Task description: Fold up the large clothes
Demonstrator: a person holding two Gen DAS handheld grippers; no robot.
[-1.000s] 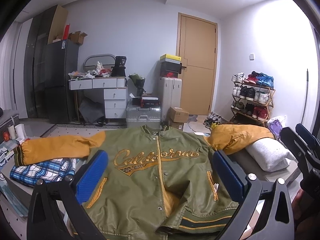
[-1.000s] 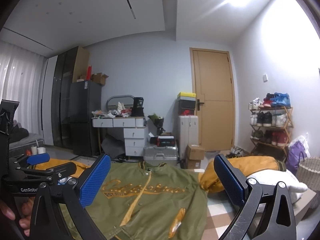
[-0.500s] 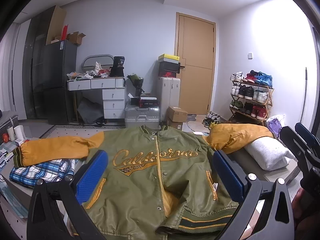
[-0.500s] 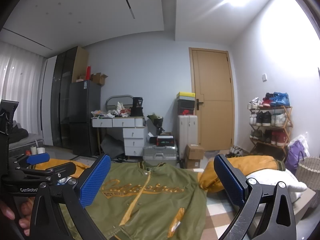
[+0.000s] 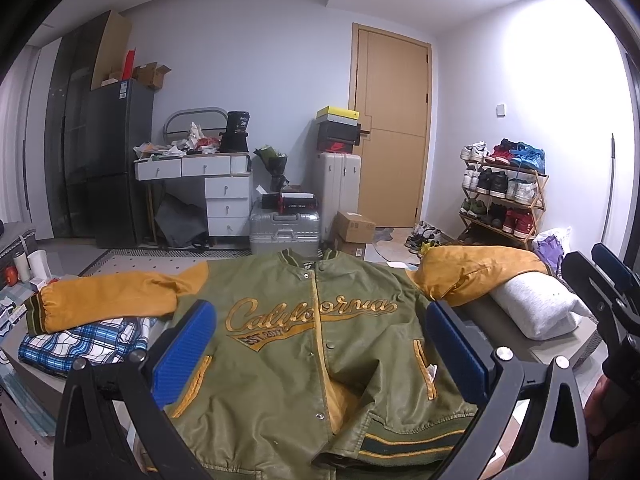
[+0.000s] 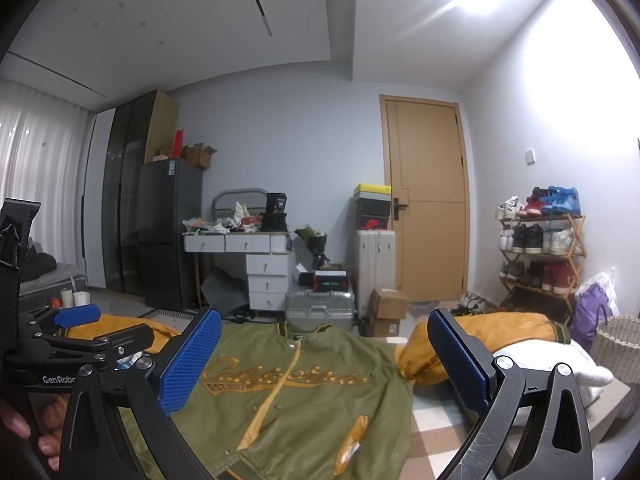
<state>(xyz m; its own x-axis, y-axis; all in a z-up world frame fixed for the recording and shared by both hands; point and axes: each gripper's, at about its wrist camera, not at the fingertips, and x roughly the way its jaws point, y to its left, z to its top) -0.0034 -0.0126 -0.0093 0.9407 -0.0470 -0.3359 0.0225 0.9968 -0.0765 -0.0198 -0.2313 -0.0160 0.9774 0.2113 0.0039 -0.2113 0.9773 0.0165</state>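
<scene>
Room: cluttered bedroom w/ tan door, shoe rack, white drawers, suitcases at the back; work surface up front.
Jacket: green bomber jacket w/ mustard sleeves, spread face-up, snaps closed, collar away from the cameras, hem nearest. Script lettering across the chest.
Sleeves: left sleeve stretched out flat, cuff over a blue plaid cloth. Right sleeve bunched up, draped on a white folded cloth.
Handling (my guess): thick lined shell, heavy-ish, smooth and prob. a bit slippery; holds bulk, won't crease sharp. Ribbed hem and cuffs = thicker, grippier, best spots to pinch. Near hem corner on the right is flipped up and rumpled, needs flattening first.
Left gripper: blue pads spread wide, nothing between them. Hovers above the lower half of the jacket, not touching; chest panel shows in the gap.
Right gripper: also wide open, empty. Sits off to the jacket's right side, above it, pointing across the room more than down; right sleeve just past its right pad.
Spacing: both grippers close together near the hem end. Fingers show on the left handle in the right wrist view.
Stage: looks like the start, no fold made yet.
Next grab (guess): sleeve cuffs or shoulder seams, fold sleeves inward.
</scene>
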